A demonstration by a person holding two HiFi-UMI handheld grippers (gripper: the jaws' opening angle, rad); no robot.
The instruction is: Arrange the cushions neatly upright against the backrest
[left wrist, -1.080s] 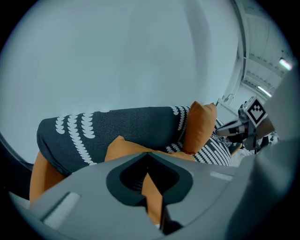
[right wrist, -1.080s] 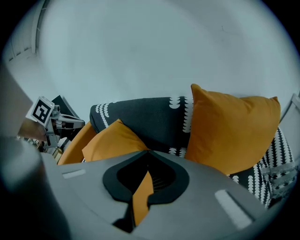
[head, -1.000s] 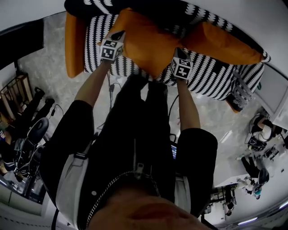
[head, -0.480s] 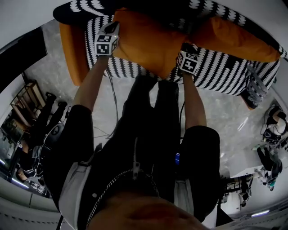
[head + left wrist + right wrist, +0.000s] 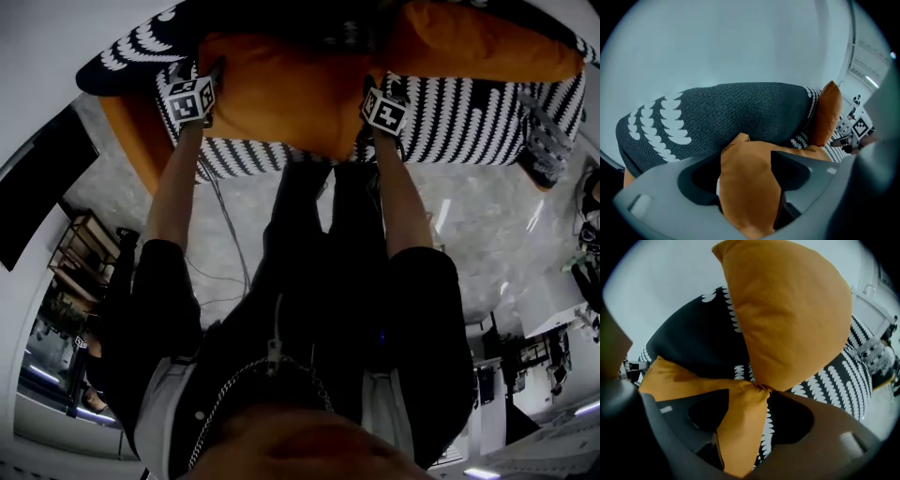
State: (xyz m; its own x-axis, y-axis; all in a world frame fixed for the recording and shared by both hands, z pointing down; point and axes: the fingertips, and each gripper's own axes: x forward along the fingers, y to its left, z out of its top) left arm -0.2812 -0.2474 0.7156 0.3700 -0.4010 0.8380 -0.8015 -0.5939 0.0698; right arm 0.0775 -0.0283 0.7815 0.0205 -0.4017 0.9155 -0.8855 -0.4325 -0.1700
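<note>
An orange cushion lies across the black-and-white patterned sofa, against the dark backrest. My left gripper is at its left corner and my right gripper at its right corner. In the left gripper view that corner sits between jaws that are opening. The right gripper is also opening; the cushion's corner hangs by the left jaw, with a gap to the other. A second orange cushion stands upright to the right.
The sofa has orange side panels. A grey patterned item lies at the sofa's right end. The person's legs stand right in front of the seat. Shelving and cables are on the floor to the left.
Both grippers have carried the cushion farther toward the backrest. It now lies flatter across the sofa, and the second cushion stands closer beside it.
</note>
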